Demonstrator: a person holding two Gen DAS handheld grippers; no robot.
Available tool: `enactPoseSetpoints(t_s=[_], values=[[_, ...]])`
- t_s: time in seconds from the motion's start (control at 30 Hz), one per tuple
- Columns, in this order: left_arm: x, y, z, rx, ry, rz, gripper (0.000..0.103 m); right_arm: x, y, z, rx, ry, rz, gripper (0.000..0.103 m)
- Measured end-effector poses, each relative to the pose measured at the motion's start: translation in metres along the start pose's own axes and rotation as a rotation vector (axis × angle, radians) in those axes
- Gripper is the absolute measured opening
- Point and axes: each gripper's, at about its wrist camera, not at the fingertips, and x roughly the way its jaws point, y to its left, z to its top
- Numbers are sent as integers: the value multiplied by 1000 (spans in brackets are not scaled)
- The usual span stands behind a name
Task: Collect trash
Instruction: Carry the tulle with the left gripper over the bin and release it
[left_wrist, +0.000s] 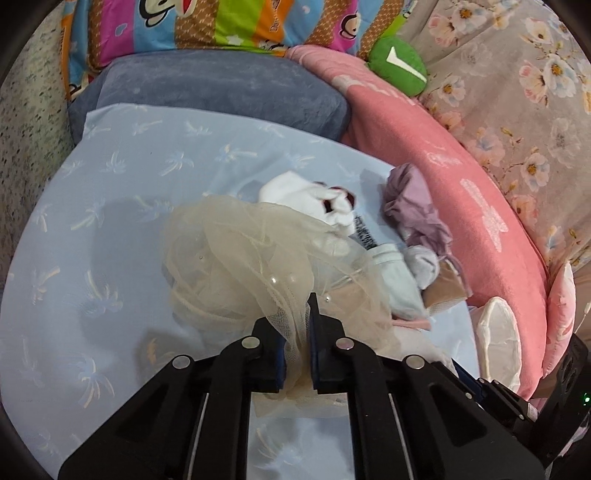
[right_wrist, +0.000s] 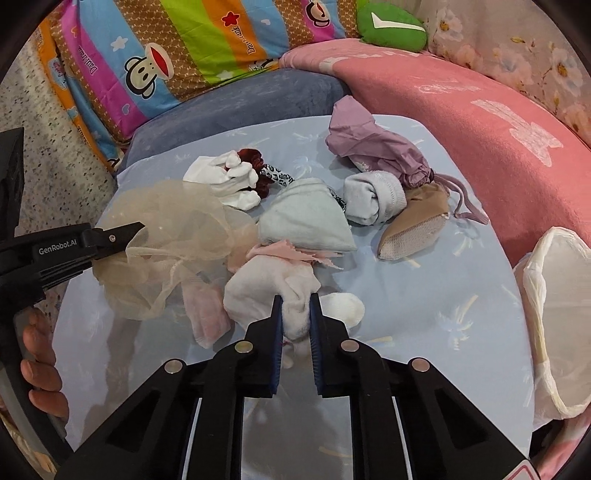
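1. Pale blue palm-print sheet (right_wrist: 424, 295) carries crumpled cloth items.
2. Left gripper (left_wrist: 308, 314) pinches gauzy beige netting (left_wrist: 229, 251) mid-sheet.
3. Only the right view shows the right gripper (right_wrist: 295, 306) clamping a fuzzy white sock (right_wrist: 273, 288) near the sheet's front edge.

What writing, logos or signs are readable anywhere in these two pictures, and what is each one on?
"GenRobot.AI": white letters on the side of the left gripper, seen from the right wrist view.
"Dai...": red script on the striped monkey-print quilt, printed twice; the rest is too distorted to read.
White lettering on the pink blanket: too faded to read.
White tick-shaped mark, not letters, on the green cushion.
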Motion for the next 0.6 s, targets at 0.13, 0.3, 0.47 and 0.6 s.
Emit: enactPoseSetpoints(t_s=[0.13,0.3,0.47,0.6], values=[[-15,-16,2,30,-32,-15,9,-22,-8,2,9,-39,-2,12],[-31,-41,3,78,-67,-44,9,-50,-20,1,23,-96,-10,12],[-38,-75,4,136,-85,-76,9,-77,-42,5,58,-150,-31,12],[-41,-99,4,186,-93,-107,9,-93,-61,7,85,-184,-52,12]])
